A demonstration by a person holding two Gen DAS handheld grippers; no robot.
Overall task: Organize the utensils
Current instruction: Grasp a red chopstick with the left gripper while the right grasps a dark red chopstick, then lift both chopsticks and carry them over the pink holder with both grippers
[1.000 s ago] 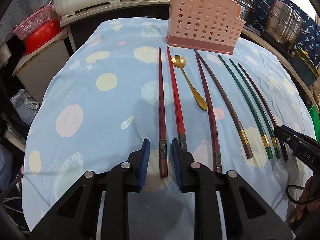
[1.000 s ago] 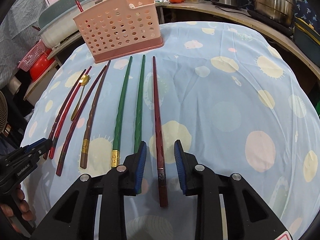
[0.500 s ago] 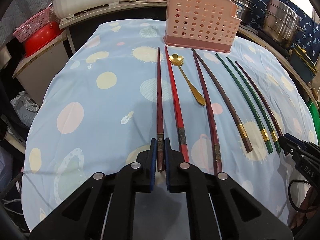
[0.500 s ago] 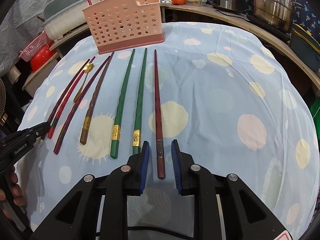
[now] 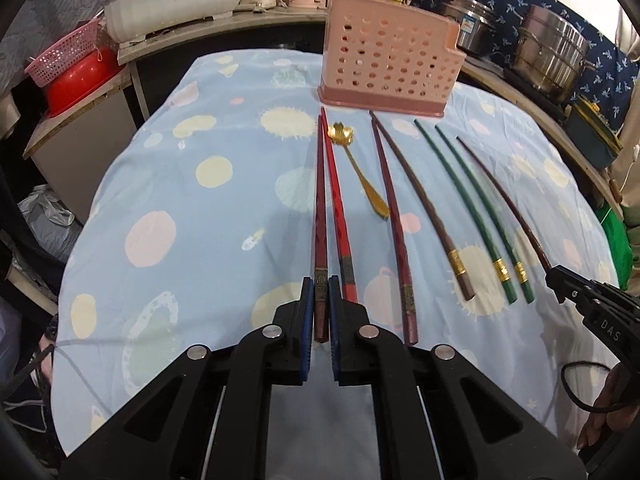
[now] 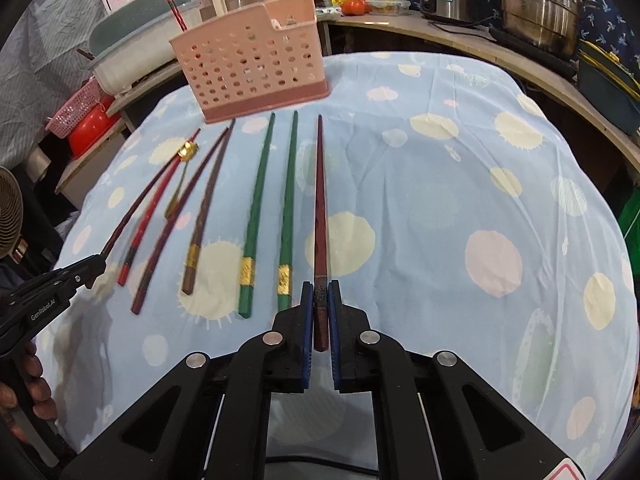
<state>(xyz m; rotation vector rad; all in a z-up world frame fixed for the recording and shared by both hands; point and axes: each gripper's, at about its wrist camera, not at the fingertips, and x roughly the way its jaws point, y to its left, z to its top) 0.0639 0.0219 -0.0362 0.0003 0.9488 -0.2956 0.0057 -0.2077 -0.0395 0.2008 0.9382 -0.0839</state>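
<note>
Glossy lacquered chopsticks (image 5: 464,204) on matt printed cloth (image 5: 180,184) (perforated pink plastic basket (image 5: 388,56), shiny gold metal spoon (image 5: 358,168))

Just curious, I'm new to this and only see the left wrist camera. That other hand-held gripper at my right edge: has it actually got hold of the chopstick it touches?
Observer: Yes. In the right wrist view the right hand-held gripper is closing tight, with its pads pressing both sides of the rightmost chopstick at its thick end.
Operator: Who holds the left hand-held gripper clamping my leftmost chopstick?
Observer: A person. Fingers of a hand wrap its handle at the right view's left edge.
Operator: Anything behind the pink basket?
Observer: A tomato sits on the counter there.
</note>
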